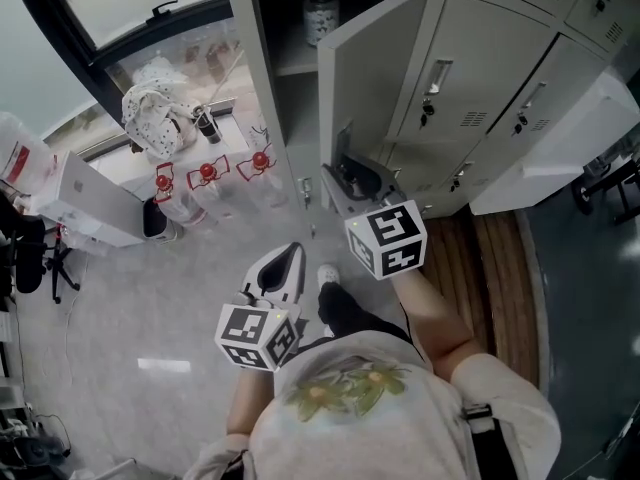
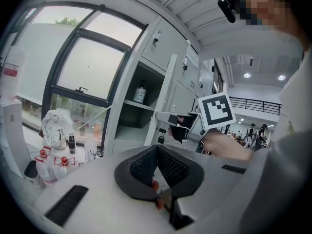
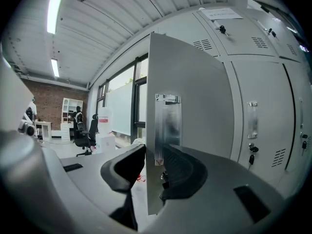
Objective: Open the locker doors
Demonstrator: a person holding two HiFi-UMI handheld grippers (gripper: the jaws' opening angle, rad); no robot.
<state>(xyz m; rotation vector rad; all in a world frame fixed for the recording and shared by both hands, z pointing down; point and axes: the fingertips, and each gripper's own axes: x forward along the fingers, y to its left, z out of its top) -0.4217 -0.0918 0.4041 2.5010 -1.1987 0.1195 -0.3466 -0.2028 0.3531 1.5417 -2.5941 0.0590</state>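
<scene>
The grey locker door (image 1: 375,78) stands swung about halfway out from its compartment. My right gripper (image 1: 345,183) is at the door's free edge. In the right gripper view the door (image 3: 195,106) and its metal handle (image 3: 168,126) fill the gap of my right gripper (image 3: 153,152), with a pad against each face. My left gripper (image 1: 290,253) hangs lower, in front of the person, away from the lockers. Its jaws (image 2: 157,152) meet at the tips with nothing between them. A jar (image 1: 320,18) stands on the shelf inside the open compartment.
Closed locker doors (image 1: 480,78) continue to the right. Plastic bottles with red tags (image 1: 208,183) stand on the floor left of the locker, beside a white box (image 1: 90,203) and a spotted bag (image 1: 155,118). A white cabinet (image 1: 560,158) juts out at right.
</scene>
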